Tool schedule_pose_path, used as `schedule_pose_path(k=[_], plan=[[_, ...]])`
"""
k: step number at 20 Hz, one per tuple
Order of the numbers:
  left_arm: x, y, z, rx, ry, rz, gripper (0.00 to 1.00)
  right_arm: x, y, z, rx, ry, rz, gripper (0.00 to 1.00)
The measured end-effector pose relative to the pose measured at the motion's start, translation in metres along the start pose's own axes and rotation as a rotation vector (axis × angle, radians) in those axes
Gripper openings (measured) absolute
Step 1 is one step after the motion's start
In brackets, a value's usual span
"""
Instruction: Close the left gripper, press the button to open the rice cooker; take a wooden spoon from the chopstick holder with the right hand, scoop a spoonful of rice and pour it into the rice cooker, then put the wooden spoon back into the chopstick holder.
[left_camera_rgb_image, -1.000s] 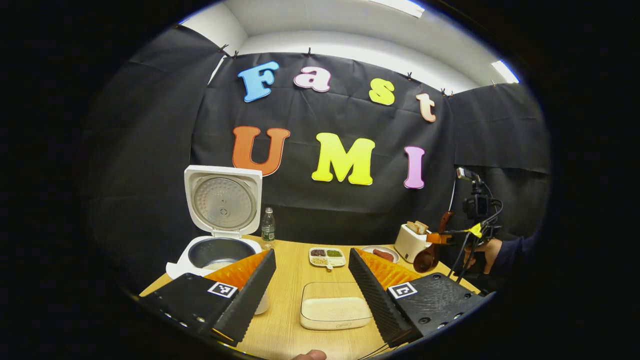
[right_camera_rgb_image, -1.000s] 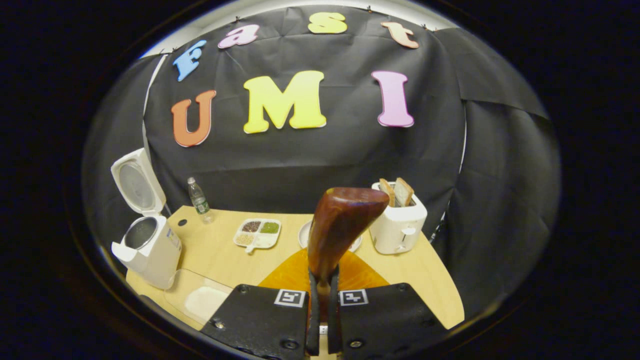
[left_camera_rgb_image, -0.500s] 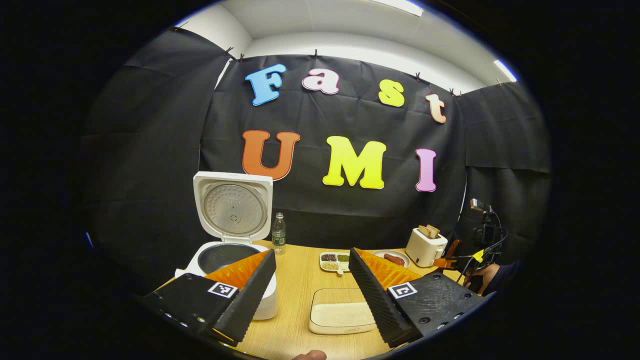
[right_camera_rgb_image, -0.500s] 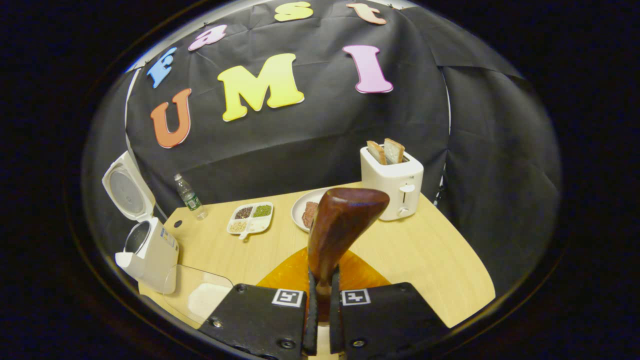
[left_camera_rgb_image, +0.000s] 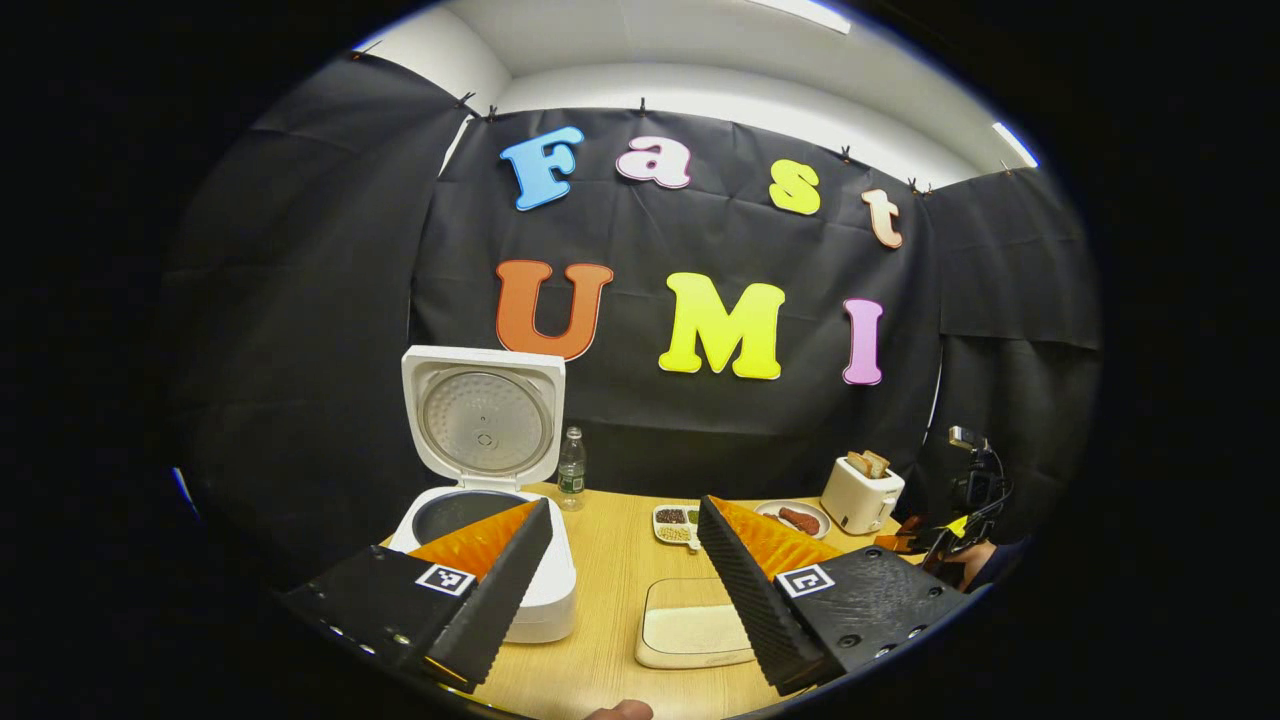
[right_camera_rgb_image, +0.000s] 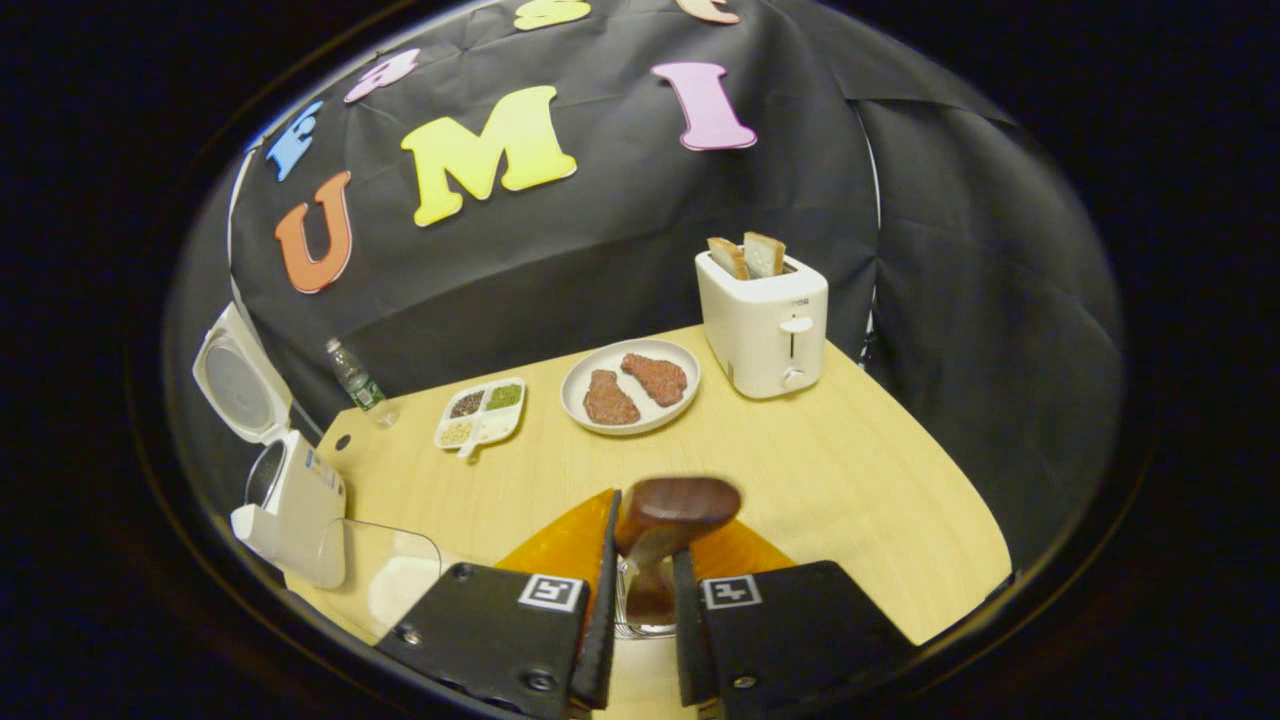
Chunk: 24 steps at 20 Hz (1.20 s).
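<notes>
A: So, wooden spoon (right_camera_rgb_image: 668, 515)?
B: Dark brown, glossy, blurred; sits btwn right hand-held gripper (right_camera_rgb_image: 640, 640) fingers, which stand slightly apart. Can't tell if they press it. Wire holder rim under it.
A: Containers?
B: Rice cooker (left_camera_rgb_image: 500, 560) far left, lid up. Rice tray (left_camera_rgb_image: 690, 635) mid worktop (left_camera_rgb_image: 610, 560). Left hand-held gripper (left_camera_rgb_image: 625, 590) wide open.

Black cloth wall (left_camera_rgb_image: 700, 420) hangs behind a light wooden table (right_camera_rgb_image: 850, 480) — above it a white ceiling (left_camera_rgb_image: 720, 60) with a bright strip light (left_camera_rgb_image: 1015, 145).
</notes>
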<state>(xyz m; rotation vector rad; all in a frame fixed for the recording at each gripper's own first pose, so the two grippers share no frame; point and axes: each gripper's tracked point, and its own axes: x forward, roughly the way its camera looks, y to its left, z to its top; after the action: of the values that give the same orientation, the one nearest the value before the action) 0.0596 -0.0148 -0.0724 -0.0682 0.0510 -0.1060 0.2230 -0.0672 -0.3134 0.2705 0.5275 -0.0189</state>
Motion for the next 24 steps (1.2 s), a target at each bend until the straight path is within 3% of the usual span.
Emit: schedule_pose_path(k=[4, 8, 9, 11, 14, 18, 24], plan=[[0.003, 0.019, 0.007, -0.005, -0.001, 0.024, 0.94, -0.017, -0.014, 0.015, -0.016, -0.048, -0.054, 0.65], [0.013, 0.055, 0.017, -0.016, -0.004, 0.070, 0.94, -0.045, -0.030, 0.032, -0.054, -0.110, -0.117, 0.72], [0.017, 0.065, 0.023, -0.015, -0.005, 0.084, 0.94, -0.053, -0.031, 0.036, -0.063, -0.125, -0.121, 0.83], [0.024, 0.083, 0.031, -0.030, 0.005, 0.108, 0.94, -0.069, -0.032, 0.043, -0.059, -0.144, -0.120, 0.95], [0.035, 0.103, 0.051, -0.062, -0.016, 0.128, 0.94, -0.093, -0.037, 0.055, -0.055, -0.173, -0.126, 0.97], [0.055, 0.124, 0.085, -0.021, -0.062, 0.156, 0.94, -0.123, -0.026, 0.060, -0.108, -0.189, -0.099, 0.97], [0.108, 0.143, 0.141, 0.008, -0.133, 0.176, 0.94, -0.167, 0.023, 0.067, -0.152, -0.226, 0.009, 0.96]])
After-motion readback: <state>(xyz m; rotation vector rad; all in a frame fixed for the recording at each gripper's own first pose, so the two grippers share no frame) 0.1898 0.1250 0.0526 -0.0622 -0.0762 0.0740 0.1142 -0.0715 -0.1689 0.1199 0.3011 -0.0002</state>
